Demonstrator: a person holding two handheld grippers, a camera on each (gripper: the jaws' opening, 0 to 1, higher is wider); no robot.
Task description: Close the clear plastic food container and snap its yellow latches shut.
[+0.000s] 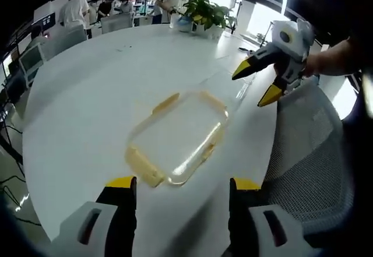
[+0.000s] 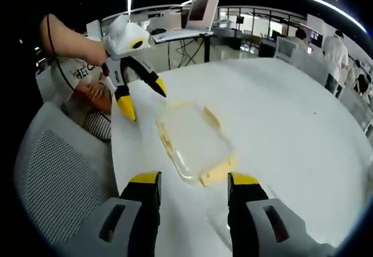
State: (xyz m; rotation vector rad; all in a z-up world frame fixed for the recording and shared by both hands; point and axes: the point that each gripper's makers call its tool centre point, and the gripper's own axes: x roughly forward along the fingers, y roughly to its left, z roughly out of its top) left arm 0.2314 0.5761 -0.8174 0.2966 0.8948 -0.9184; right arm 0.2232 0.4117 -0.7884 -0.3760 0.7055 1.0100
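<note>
Left gripper view: my left gripper spread, container on white table just ahead between jaws, long axis slanting away rightward; my right gripper spread too, near its latch; both hold nothing

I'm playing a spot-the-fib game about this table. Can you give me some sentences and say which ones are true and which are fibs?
1. The clear container sits on a white table. True.
2. The right gripper is squeezing a latch. False: it hangs open above the table, apart from the container.
3. A potted plant stands at the table's far side. True.
4. The left gripper is shut. False: its jaws are spread open.
</note>
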